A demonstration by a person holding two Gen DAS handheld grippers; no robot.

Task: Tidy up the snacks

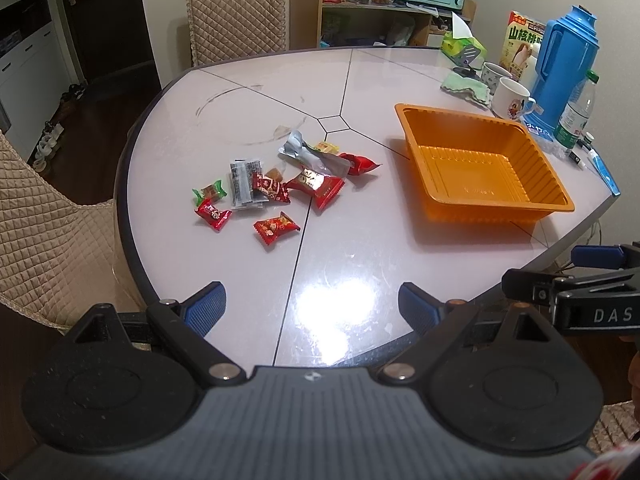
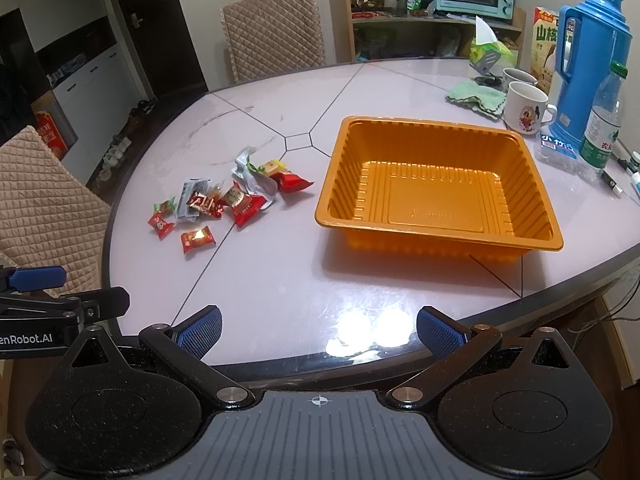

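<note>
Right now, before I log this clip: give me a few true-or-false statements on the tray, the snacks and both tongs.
1. The orange tray holds no snacks. True.
2. The snack pile lies left of the tray. True.
3. The left tongs grip a red packet. False: they are open and hold nothing.
4. The right tongs are inside the tray. False: they hover open at the table's near edge.
5. The blue thermos lies tipped over. False: it stands upright.

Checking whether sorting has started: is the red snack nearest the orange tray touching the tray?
Apart. The right wrist view shows bare tabletop between the red snack and the orange tray.
</note>
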